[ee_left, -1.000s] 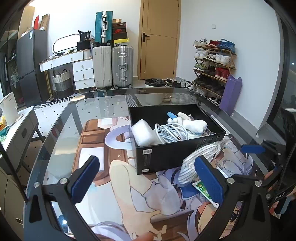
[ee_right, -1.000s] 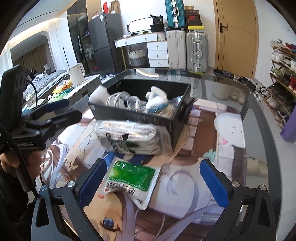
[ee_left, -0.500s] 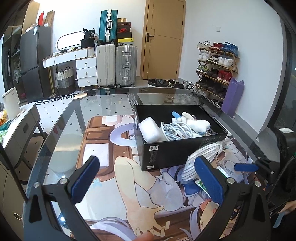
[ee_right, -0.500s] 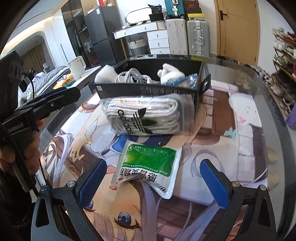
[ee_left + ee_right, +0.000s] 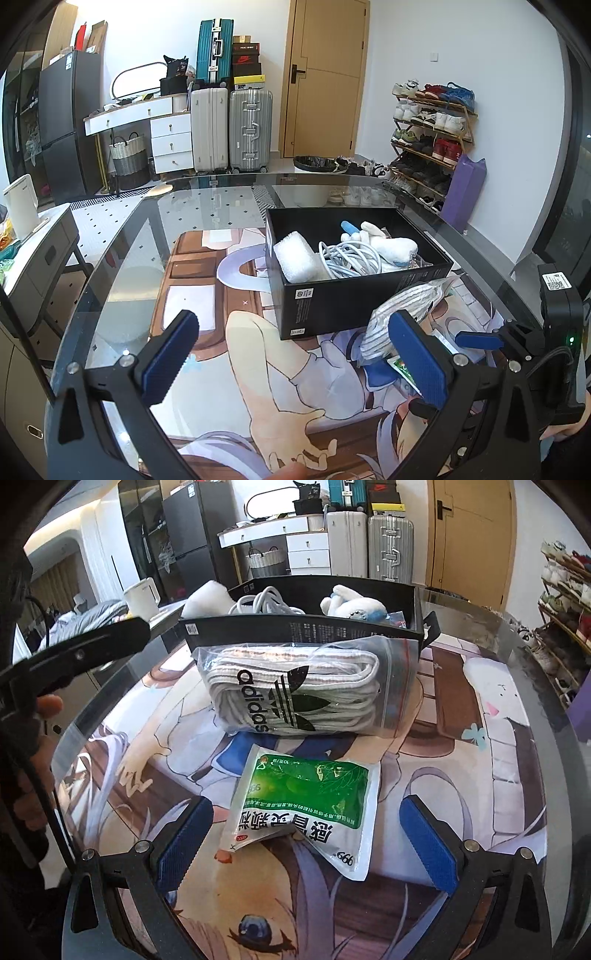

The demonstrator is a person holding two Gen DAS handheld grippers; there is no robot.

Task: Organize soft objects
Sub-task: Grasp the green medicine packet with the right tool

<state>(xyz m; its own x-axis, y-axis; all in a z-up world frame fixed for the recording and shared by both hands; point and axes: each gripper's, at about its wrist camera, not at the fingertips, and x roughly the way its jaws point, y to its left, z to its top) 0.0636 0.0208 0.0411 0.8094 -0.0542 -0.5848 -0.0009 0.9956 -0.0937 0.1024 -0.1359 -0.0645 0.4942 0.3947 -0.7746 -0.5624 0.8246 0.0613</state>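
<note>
- While the right gripper [image 5: 306, 843] hangs low over the counter [image 5: 517, 709], its jaws stand wide apart and grip nothing; the near end of the green sachet [image 5: 308, 805] lies flat between the blue pads [image 5: 428, 845], touching neither.
- At 12 o'clock from that sachet, just beyond it, the clear bag of white Adidas socks [image 5: 295, 694] leans against the near wall of the black box [image 5: 303, 629].
- Inside the box, at 12 o'clock again, sit a white foam block [image 5: 207, 598], coiled white cable [image 5: 266, 603] and a white plush toy [image 5: 351, 603].
- The left gripper [image 5: 293, 363] also has its jaws spread wide and empty, above the printed mat [image 5: 258, 354].
- From the left wrist view, the box [image 5: 354, 302] lies at 1 o'clock, with the sock bag [image 5: 402, 317] against its near right corner.
</note>
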